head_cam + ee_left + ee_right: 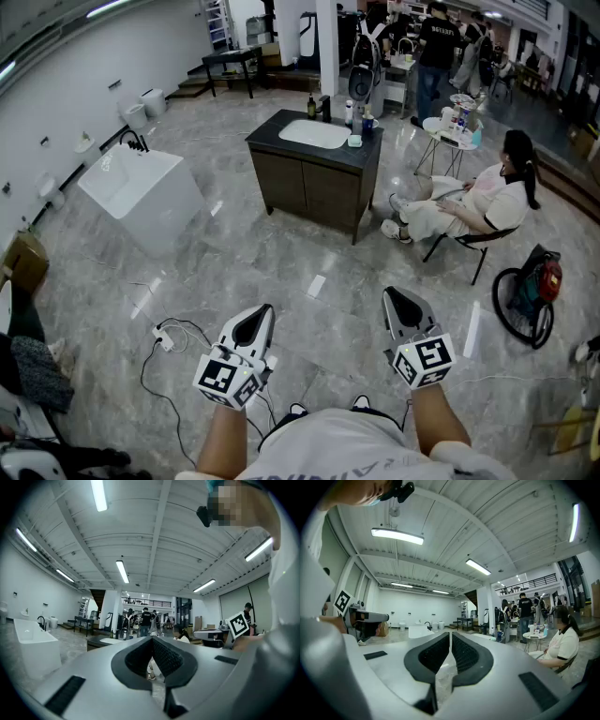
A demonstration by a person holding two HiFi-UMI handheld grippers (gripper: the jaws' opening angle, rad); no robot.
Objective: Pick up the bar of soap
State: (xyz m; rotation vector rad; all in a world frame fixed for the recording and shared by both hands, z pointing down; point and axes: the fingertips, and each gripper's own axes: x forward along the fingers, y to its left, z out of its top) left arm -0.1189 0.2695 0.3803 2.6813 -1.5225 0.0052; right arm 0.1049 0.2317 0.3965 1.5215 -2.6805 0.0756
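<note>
Both your hands out front, level, well apart, over the grey marble floor (281,272).

Left gripper (253,326): jaws together, pads meet at the tip, nothing btwn them. Right gripper (405,305): jaws also closed, only a hairline slit btwn the pads, empty. Each gripper's own view shows floor and room past the tips, no object.

Vanity cabinet (314,183) stands ahead of you, mid-room, dark top w/ white basin (314,134). Bottles (325,108) grouped at the back edge, right of the basin. Bar of soap: prob. the small pale item (354,141) on the counter just beside the basin's right rim, but too small to be sure. Either way it sits on the counter, well apart from both grippers.

White bathtub (141,192) to the left of the vanity, near the wall. Seated person (469,206) on a chair right of the vanity, small round table (450,131) behind them. White cable (155,361) w/ a plug block lies on the floor just left of your left gripper.
</note>
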